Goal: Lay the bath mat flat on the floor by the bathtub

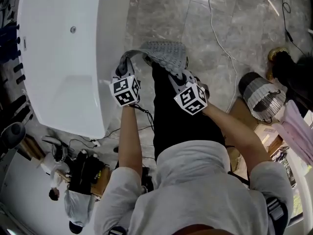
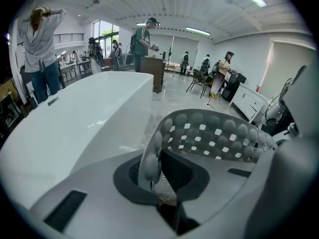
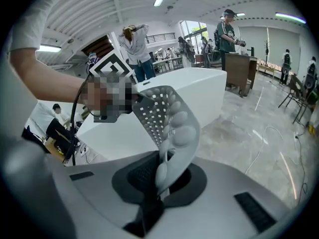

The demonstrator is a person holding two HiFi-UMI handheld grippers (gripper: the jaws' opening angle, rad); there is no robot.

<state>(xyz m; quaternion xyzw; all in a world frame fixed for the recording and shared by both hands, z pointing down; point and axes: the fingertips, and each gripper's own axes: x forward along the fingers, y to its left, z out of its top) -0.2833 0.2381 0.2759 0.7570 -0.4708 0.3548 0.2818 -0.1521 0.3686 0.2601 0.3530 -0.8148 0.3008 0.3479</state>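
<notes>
A grey rubber bath mat [image 1: 166, 53] with round bumps and small holes hangs in the air over the marble floor [image 1: 210, 48], just right of the white bathtub [image 1: 58, 58]. It arches between my two grippers. My left gripper [image 1: 124, 66] is shut on the mat's left end, which stands pinched between the jaws in the left gripper view as the bath mat [image 2: 214, 133] curves right from the left gripper [image 2: 157, 183]. My right gripper [image 1: 180, 76] is shut on the other end. In the right gripper view the bath mat [image 3: 169, 116] rises from the right gripper [image 3: 159, 183] toward the left gripper [image 3: 112, 91].
A white cable [image 1: 220, 43] runs across the floor on the right. A striped wire basket [image 1: 261, 94] and a cardboard box [image 1: 244, 114] stand at the right. People and gear [image 1: 73, 175] are at the tub's near end. A wooden cabinet [image 2: 152, 71] stands past the tub.
</notes>
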